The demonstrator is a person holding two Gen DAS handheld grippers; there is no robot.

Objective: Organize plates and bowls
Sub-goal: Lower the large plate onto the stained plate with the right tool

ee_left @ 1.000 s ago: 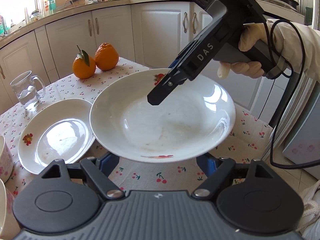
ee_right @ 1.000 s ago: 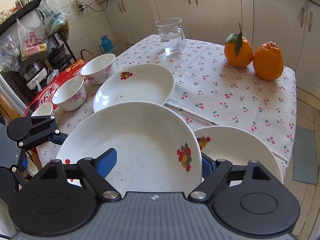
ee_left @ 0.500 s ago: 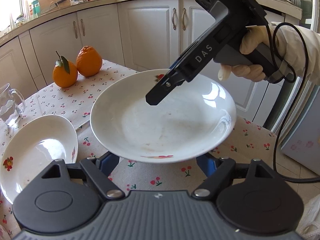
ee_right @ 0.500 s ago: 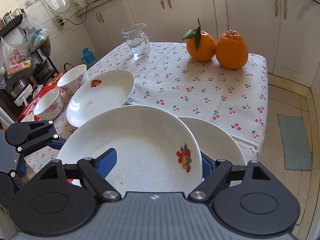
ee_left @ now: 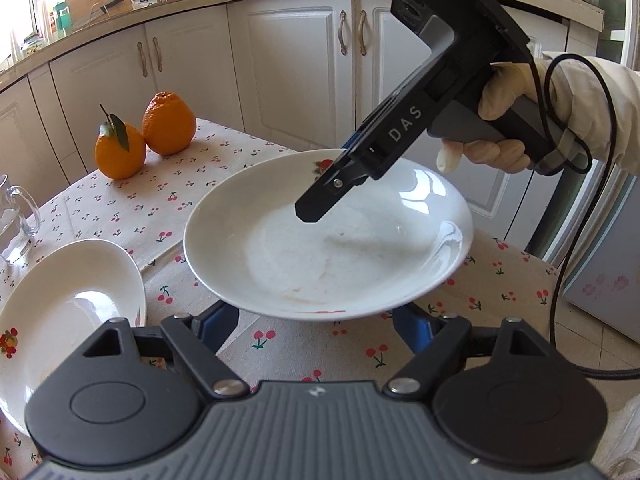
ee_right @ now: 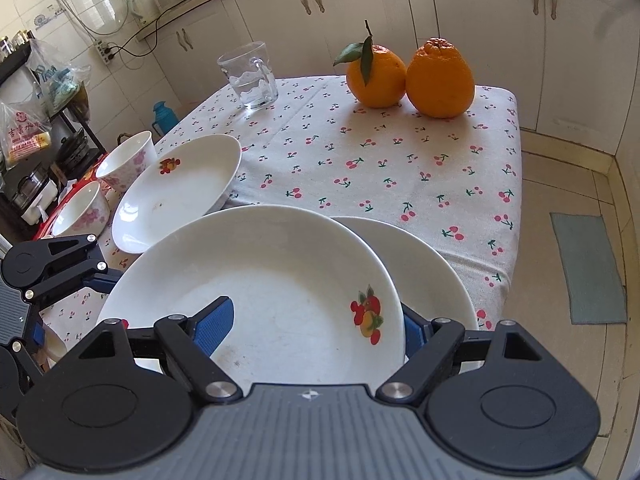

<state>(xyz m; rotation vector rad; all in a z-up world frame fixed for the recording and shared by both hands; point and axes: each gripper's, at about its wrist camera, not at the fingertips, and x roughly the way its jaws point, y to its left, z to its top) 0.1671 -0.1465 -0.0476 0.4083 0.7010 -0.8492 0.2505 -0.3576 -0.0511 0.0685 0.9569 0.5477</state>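
Note:
A white deep plate [ee_left: 328, 248] with a fruit print hangs above the cherry-print table [ee_left: 160, 200], carried between both grippers. My left gripper [ee_left: 314, 316] is spread wide, and the plate's near rim rests on its two blue fingers [ee_left: 216, 320]. My right gripper [ee_right: 312, 320] clamps the opposite rim, with one finger [ee_right: 212, 322] inside the plate and the other beneath it. Partly under the carried plate [ee_right: 260, 280], a second plate [ee_right: 424, 280] lies at the table's edge. A third plate [ee_right: 180, 188] lies further left, beside two flowered bowls [ee_right: 128, 160].
Two oranges [ee_right: 408, 72] and a glass mug [ee_right: 250, 76] stand at the far end of the table. White cabinets [ee_left: 304, 60] run behind it. A gloved hand [ee_left: 504, 120] holds the right gripper, and its black cable [ee_left: 560, 280] hangs off the table's side.
Both grippers have carried the plate sideways and slightly down. It now overlaps the plate at the table's edge. Neither grip has changed.

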